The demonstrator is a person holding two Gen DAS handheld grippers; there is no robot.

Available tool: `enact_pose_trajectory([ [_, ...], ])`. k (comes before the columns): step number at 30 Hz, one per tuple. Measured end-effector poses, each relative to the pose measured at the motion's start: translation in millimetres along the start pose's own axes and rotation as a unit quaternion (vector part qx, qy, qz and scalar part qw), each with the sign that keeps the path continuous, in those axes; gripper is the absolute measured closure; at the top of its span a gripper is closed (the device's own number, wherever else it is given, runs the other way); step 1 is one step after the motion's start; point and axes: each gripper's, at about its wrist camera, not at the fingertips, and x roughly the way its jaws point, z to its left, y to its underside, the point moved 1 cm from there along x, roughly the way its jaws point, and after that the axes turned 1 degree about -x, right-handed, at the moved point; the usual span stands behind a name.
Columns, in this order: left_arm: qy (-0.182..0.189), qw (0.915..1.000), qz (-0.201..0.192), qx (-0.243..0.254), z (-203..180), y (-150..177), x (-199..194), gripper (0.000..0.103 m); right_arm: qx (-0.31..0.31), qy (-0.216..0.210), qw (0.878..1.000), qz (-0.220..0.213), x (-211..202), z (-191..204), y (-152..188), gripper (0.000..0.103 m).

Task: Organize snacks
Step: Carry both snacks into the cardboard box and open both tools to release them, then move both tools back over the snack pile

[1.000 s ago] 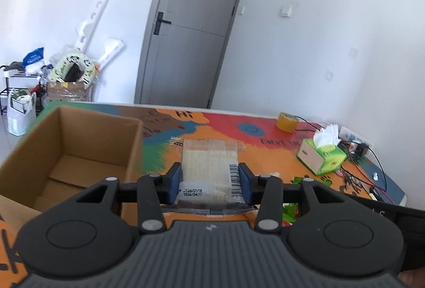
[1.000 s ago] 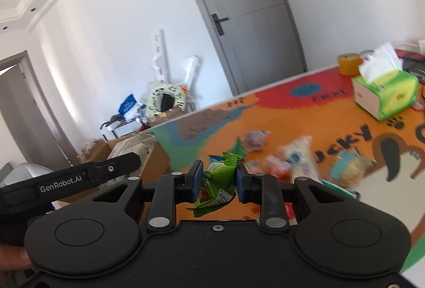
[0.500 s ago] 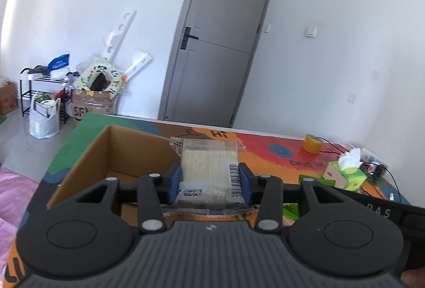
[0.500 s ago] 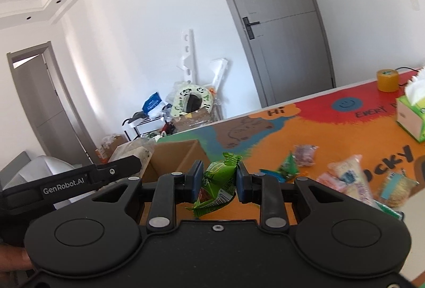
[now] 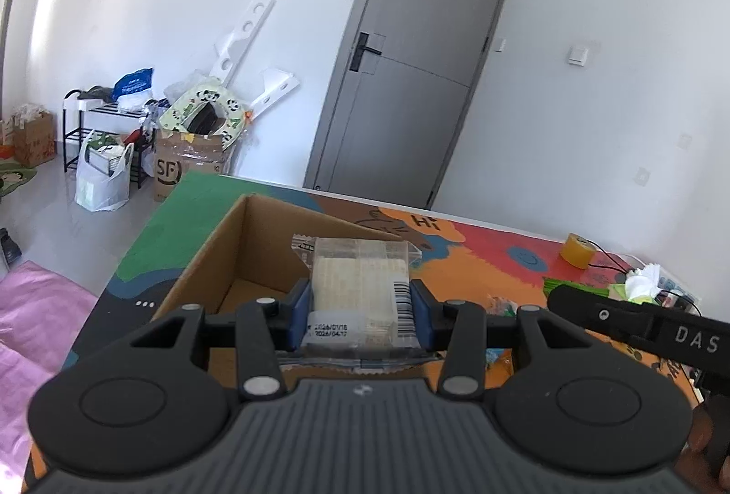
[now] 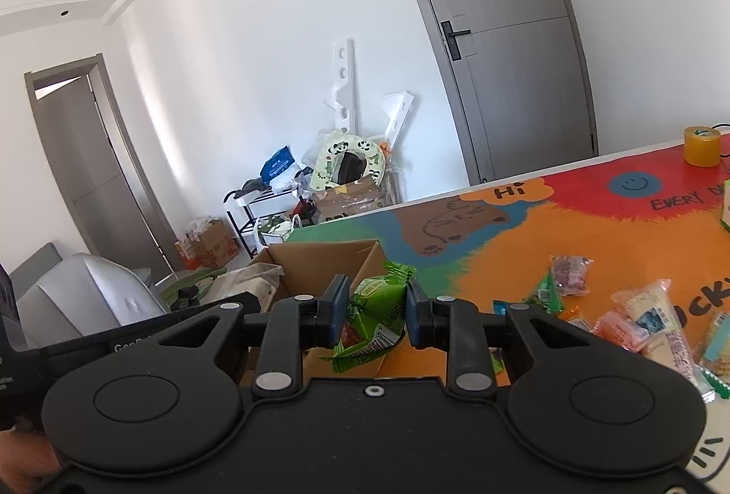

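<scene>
My left gripper (image 5: 360, 309) is shut on a clear packet of pale crackers (image 5: 358, 288) and holds it above the open cardboard box (image 5: 219, 252), near the box's right side. My right gripper (image 6: 373, 309) is shut on a green snack packet (image 6: 376, 311) and holds it beside the same box (image 6: 328, 261), just right of its opening. Several loose snack packets (image 6: 643, 316) lie on the colourful table mat to the right. The right gripper's body (image 5: 638, 323) shows at the right of the left wrist view.
A yellow tape roll (image 6: 701, 146) stands at the far side of the table; it also shows in the left wrist view (image 5: 577, 250), near a green tissue box (image 5: 638, 286). Beyond the table's left edge are floor clutter, a shoe rack (image 5: 91, 120) and a grey door (image 5: 410, 83).
Both grippers have moved left across the table with their packets. The box has come under the left gripper and close in front of the right gripper; the loose snacks now lie further right.
</scene>
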Motion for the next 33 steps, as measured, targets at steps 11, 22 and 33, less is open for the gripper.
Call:
enact_pose_trajectory([
  [11, -0.031, 0.9993, -0.005, -0.020, 25, -6, 3, 0.058, -0.012, -0.024, 1.000, 0.006, 23, 25, -6, 0.076],
  [22, -0.059, 0.9975, -0.018, -0.034, 47, -16, -15, 0.044, -0.021, -0.064, 0.998, 0.015, 49, 57, -10, 0.074],
  [33, -0.078, 0.9963, -0.023, -0.027, 36, -15, -17, 0.020, 0.004, -0.025, 1.000, 0.002, 27, 31, -2, 0.034],
])
